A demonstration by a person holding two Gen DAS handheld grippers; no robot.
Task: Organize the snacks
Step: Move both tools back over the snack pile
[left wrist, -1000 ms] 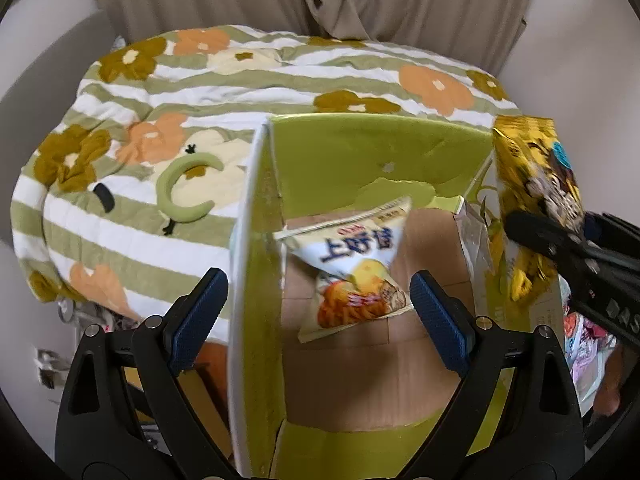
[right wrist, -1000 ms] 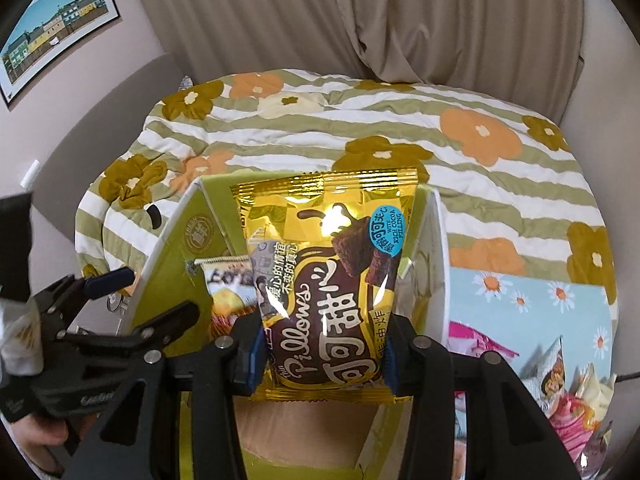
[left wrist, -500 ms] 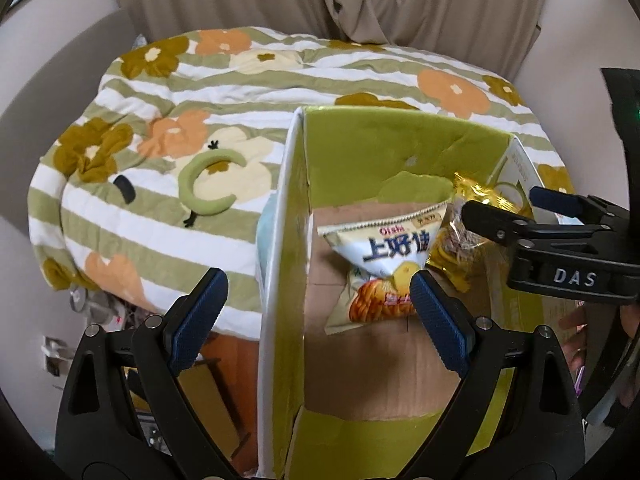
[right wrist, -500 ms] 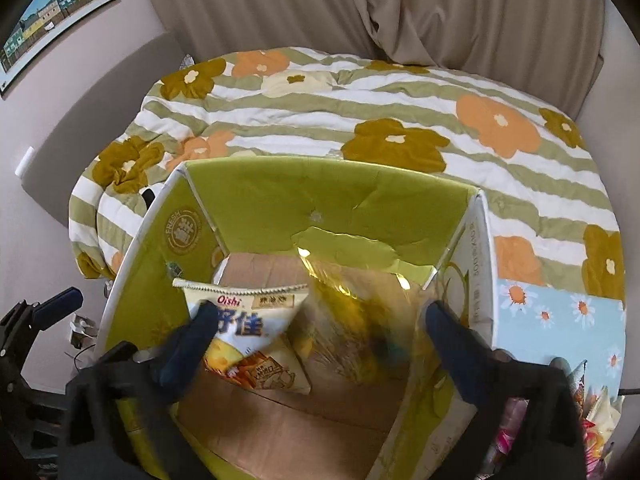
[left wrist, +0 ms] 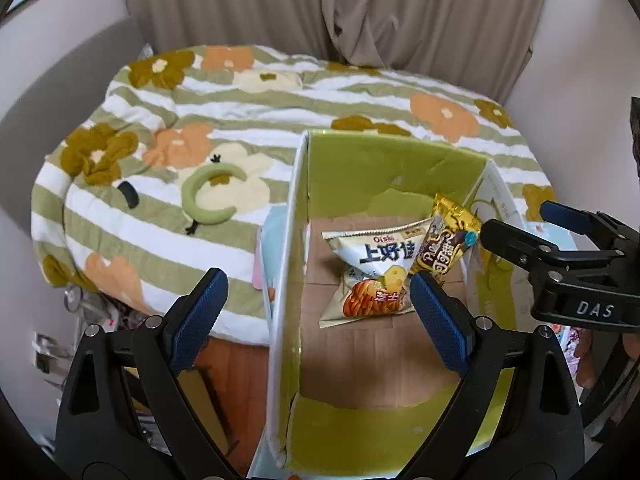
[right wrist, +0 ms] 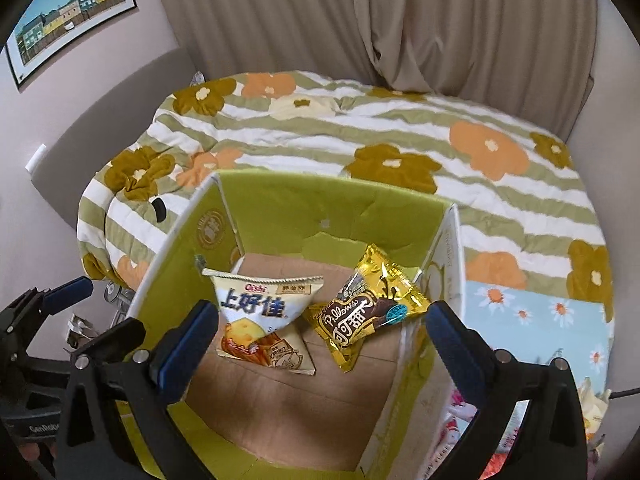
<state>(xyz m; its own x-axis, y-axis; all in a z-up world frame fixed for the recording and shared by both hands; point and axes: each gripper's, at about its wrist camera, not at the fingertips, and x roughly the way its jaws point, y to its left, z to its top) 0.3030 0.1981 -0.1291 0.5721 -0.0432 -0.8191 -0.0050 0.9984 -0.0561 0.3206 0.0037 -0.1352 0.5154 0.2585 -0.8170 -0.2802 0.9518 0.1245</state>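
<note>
Two snack packets lie on the brown cardboard floor of a green-lined open cardboard box [right wrist: 280, 204] set against a bed with a green-striped floral quilt [right wrist: 400, 148]. The gold foil packet of chocolate pillows [right wrist: 368, 312] rests at about two o'clock of the white triangular packet of Oishi chips [right wrist: 260, 316], the two touching at their near corners. The right gripper [right wrist: 320, 344] hangs over the box with its blue-padded jaws spread wide and nothing between them; its jaws have just been opening. The left gripper [left wrist: 316, 312] is likewise wide open and empty, straddling the box's left wall.

The drop-off step looks finished; the next move likely calls for a swing toward the loose snacks [right wrist: 592, 412] at four o'clock of the box.

Only the right wrist view shows those waiting snacks, the blue daisy-print cloth [right wrist: 532, 324] and a framed picture [right wrist: 68, 28]. Only the left wrist view shows the right gripper from the side.
</note>
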